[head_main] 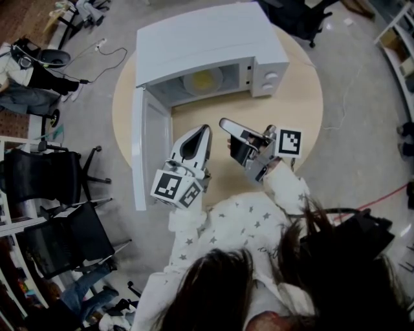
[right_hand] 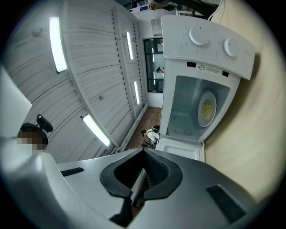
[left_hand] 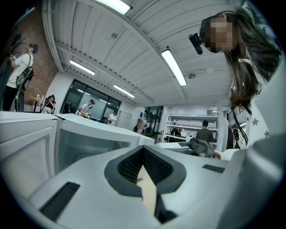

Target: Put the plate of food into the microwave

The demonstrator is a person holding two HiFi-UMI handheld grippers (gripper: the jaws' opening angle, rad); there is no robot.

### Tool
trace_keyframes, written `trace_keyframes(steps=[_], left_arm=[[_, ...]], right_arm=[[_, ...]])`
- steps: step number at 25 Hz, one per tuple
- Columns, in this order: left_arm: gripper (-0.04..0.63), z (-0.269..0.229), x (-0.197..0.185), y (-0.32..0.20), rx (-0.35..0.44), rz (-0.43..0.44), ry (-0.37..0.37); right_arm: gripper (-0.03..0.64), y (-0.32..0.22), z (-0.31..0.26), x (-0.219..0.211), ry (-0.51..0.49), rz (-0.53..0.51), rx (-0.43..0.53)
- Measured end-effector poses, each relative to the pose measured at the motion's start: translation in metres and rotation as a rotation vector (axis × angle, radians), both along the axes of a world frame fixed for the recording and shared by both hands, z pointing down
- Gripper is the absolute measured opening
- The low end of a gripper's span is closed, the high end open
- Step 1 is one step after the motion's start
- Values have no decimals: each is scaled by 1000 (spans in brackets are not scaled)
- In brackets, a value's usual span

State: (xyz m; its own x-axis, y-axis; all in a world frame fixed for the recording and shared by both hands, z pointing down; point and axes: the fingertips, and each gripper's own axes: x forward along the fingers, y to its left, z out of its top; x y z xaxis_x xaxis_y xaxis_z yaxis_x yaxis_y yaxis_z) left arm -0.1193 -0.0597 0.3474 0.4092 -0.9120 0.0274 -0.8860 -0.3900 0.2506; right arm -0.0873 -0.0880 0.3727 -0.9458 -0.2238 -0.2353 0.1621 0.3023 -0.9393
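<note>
The white microwave (head_main: 207,39) stands at the back of the round wooden table (head_main: 304,103) with its door (head_main: 145,149) swung open to the left. A white plate of yellow food (head_main: 202,81) sits inside its chamber. In the right gripper view the plate (right_hand: 207,108) also shows inside the microwave (right_hand: 201,49). My left gripper (head_main: 206,129) is shut and empty, in front of the opening and beside the door. My right gripper (head_main: 223,123) is shut and empty, just right of it and tilted. The left gripper view (left_hand: 143,150) looks past the microwave (left_hand: 85,143) into the room.
Black chairs (head_main: 39,174) stand on the floor to the left of the table, and another chair (head_main: 297,16) stands behind it. A cable (head_main: 110,55) lies on the floor at the back left. People stand far off in the room (left_hand: 205,132).
</note>
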Motion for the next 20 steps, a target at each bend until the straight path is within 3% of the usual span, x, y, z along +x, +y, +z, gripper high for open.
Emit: trace_keyframes(steps=[20], left_arm=[[2, 4, 1, -1, -20, 6, 5]], right_arm=[[6, 0, 7, 1, 8, 8, -32]])
